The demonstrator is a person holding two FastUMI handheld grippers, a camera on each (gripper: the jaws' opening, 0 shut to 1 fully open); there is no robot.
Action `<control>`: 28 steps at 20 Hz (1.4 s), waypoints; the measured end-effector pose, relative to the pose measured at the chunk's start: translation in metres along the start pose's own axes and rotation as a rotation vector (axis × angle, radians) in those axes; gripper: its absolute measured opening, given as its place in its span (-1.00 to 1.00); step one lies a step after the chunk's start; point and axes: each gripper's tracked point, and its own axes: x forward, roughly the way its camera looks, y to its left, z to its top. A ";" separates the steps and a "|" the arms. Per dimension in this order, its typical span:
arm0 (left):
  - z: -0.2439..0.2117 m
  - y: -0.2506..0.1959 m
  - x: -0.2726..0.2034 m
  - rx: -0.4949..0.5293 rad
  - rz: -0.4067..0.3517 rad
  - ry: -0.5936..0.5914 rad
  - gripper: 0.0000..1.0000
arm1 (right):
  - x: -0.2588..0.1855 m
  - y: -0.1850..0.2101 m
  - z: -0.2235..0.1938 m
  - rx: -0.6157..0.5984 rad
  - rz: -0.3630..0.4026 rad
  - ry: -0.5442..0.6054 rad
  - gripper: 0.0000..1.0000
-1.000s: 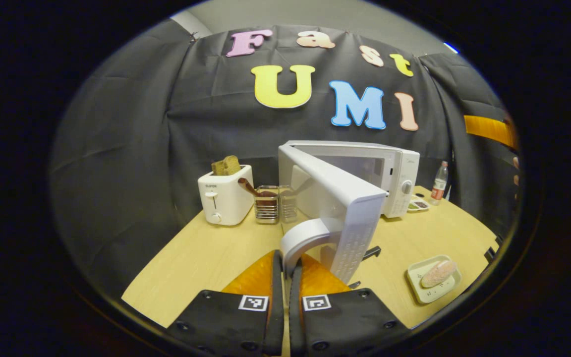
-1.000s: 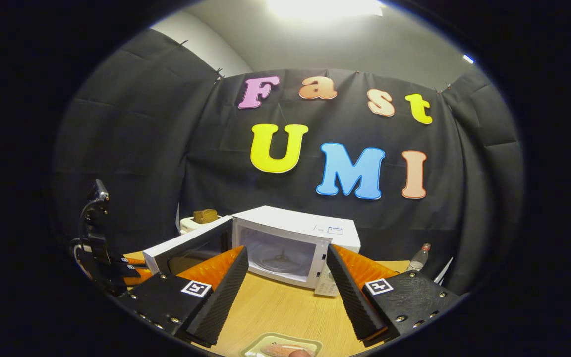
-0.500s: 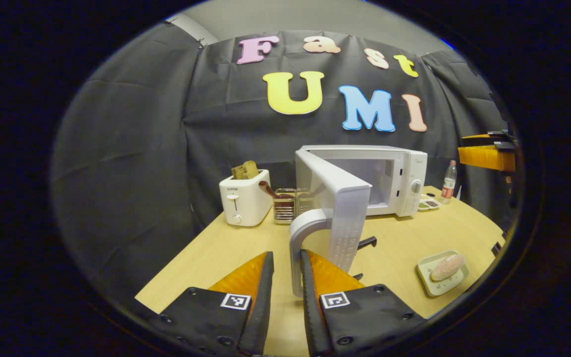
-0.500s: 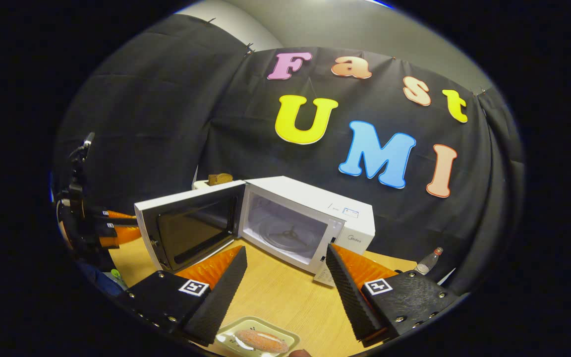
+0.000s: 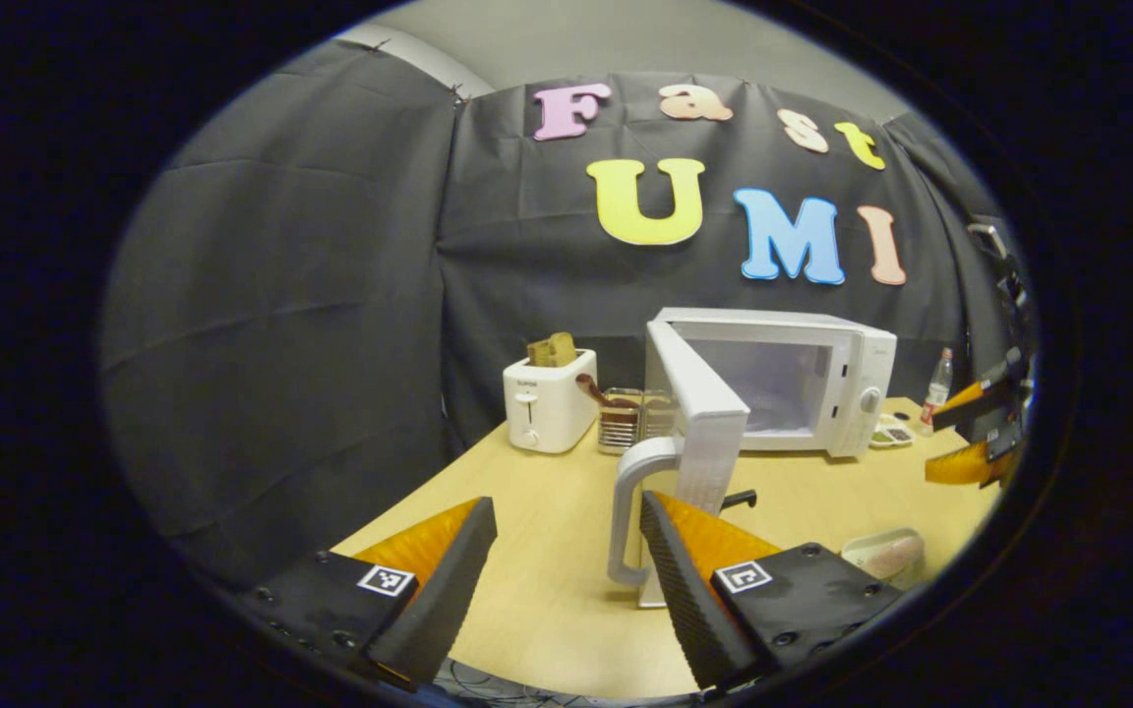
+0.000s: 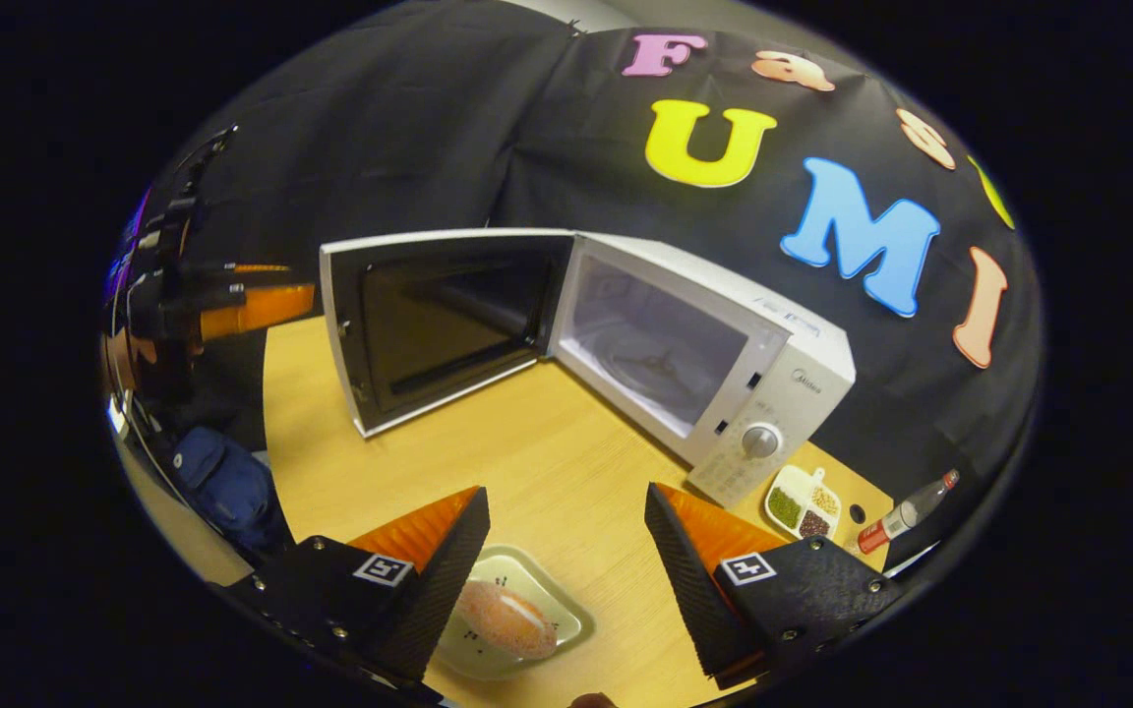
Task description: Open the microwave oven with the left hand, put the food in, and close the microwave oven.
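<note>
Left gripper [image 5: 562, 551]: fingers spread, holding nothing, just short of the door handle [image 5: 626, 511]. Microwave [image 6: 704, 364] on the table [image 6: 547, 442], door [image 6: 434, 320] swung wide. Right gripper [image 6: 566, 556]: spread, above the food [image 6: 506, 618] on its tray [image 6: 566, 621].

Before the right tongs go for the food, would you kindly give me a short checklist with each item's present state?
1. Microwave door swung wide open: ok.
2. Left tongs open and off the door handle: ok.
3. Right tongs open above the plate: ok.
4. Food lying on the plate: ok.
5. Microwave cavity free of other dishes: ok.
6. Right tongs centred on the food: not ok, it lies toward one finger.
</note>
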 end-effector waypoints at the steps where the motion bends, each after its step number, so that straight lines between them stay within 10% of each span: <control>1: 0.006 0.001 -0.003 -0.003 0.012 -0.011 0.87 | 0.003 0.004 -0.010 -0.005 0.031 0.027 0.95; 14: 0.017 0.012 -0.025 -0.009 0.125 -0.034 0.94 | 0.022 0.042 -0.111 -0.107 0.294 0.322 0.96; 28: 0.018 0.024 -0.038 -0.028 0.176 -0.038 0.90 | 0.033 0.040 -0.105 -0.233 0.268 0.305 0.58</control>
